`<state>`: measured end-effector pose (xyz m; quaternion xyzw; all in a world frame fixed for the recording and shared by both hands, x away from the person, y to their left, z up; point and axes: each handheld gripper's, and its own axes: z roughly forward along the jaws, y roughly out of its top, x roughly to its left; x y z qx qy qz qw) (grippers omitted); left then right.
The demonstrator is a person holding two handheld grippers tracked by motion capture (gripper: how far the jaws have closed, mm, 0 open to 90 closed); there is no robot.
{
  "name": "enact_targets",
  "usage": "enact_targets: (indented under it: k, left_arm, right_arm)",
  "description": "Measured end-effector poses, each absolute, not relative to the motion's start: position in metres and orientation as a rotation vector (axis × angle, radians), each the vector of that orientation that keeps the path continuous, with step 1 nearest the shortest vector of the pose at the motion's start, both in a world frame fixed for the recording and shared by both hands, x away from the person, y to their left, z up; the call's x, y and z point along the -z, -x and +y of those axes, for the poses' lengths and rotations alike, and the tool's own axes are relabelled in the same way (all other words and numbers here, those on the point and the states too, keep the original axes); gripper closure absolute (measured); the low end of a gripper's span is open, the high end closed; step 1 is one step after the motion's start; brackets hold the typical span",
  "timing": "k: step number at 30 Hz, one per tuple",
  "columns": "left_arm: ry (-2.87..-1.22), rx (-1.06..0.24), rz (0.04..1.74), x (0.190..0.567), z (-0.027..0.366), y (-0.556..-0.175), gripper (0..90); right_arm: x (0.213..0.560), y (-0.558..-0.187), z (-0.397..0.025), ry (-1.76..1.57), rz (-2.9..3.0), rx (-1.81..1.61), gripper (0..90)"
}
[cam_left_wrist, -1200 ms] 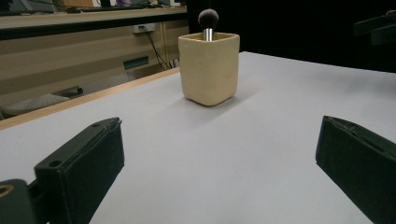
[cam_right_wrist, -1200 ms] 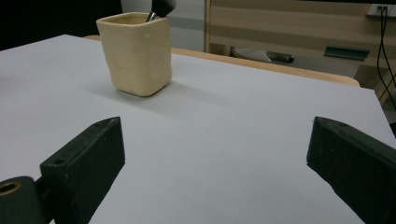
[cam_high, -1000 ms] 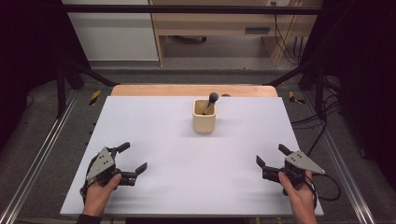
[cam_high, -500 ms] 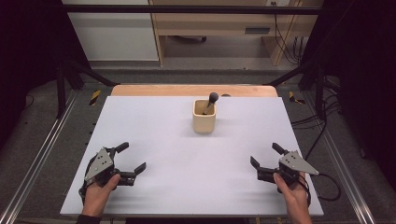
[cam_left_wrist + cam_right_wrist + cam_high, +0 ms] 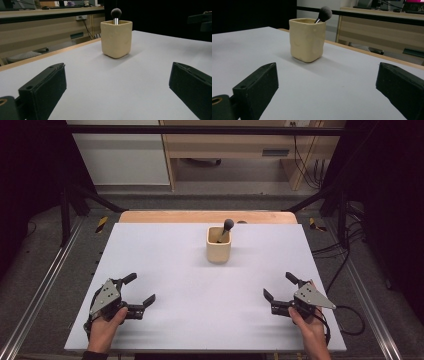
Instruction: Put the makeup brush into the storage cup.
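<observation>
A cream square cup [image 5: 219,245] [image 5: 116,38] [image 5: 306,40] stands upright at the middle back of the white table [image 5: 180,285]. A brush with a dark round head [image 5: 228,224] [image 5: 116,12] [image 5: 325,13] leans inside it, its handle hidden by the cup. My left gripper [image 5: 139,290] [image 5: 117,92] rests near the table's front left, open and empty, aimed at the cup. At the front right my right gripper [image 5: 280,287] [image 5: 327,90] is open too, nothing between its jaws, also facing the cup.
A wooden strip [image 5: 200,216] edges the table's far side. Beyond it stand a desk and cabinet [image 5: 235,150] with cables. Metal frame rails [image 5: 45,285] run along both sides of the table.
My right gripper has slid a little to the left and forward along the table front. The left gripper has barely shifted. The cup and brush stand as before.
</observation>
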<state>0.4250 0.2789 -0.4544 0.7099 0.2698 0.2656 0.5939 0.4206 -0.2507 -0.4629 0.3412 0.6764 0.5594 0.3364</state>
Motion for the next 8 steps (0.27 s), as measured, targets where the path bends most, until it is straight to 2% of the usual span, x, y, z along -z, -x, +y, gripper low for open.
enact_targets:
  k: [8]
  left_arm:
    - [-1.644, -0.618, 0.634, 0.4551, 0.2782, -0.425, 0.9]
  right_arm:
    - [0.4662, -0.4228, -0.2486, -0.891, 1.784, -1.468, 4.4]
